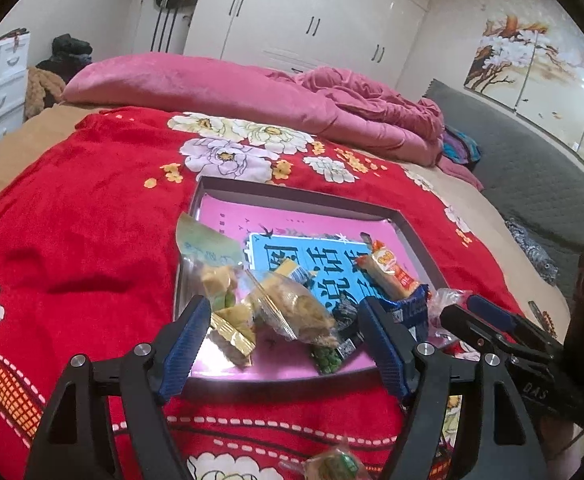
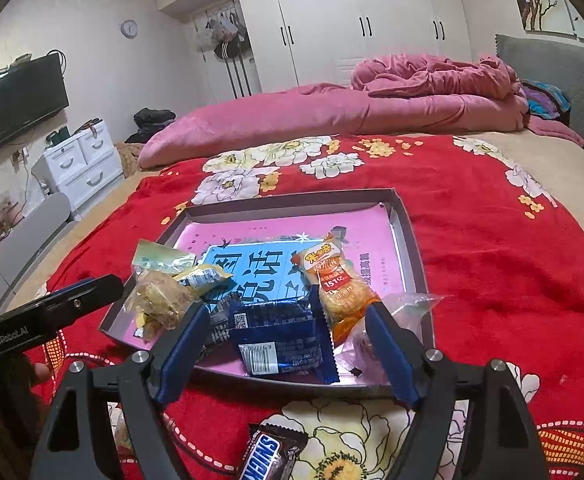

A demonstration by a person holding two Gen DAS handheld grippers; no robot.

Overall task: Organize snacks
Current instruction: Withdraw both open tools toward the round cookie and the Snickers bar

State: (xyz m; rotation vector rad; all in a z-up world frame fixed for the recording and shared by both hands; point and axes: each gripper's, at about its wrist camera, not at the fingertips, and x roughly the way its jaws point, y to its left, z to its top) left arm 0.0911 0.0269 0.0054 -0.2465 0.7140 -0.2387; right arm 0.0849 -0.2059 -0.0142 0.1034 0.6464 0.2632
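The candy bar (image 2: pixel 270 454) lies on the red blanket (image 2: pixel 511 280), closest of all, still outside the box (image 2: pixel 409 240). It looks small, light and a bit stiff, with a slick wrapper, so pinch it across the middle. Both the left gripper (image 1: pixel 282 316) and the right gripper (image 2: pixel 286 318) have wide jaws and hold nothing. Past them, crinkly snack bags (image 2: pixel 284 340) sit in the box. Those look soft and crushable.

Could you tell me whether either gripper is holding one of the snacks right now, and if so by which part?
Nothing is held. The left gripper and right gripper both stand open above the snacks in the tray, pads touching no wrapper.
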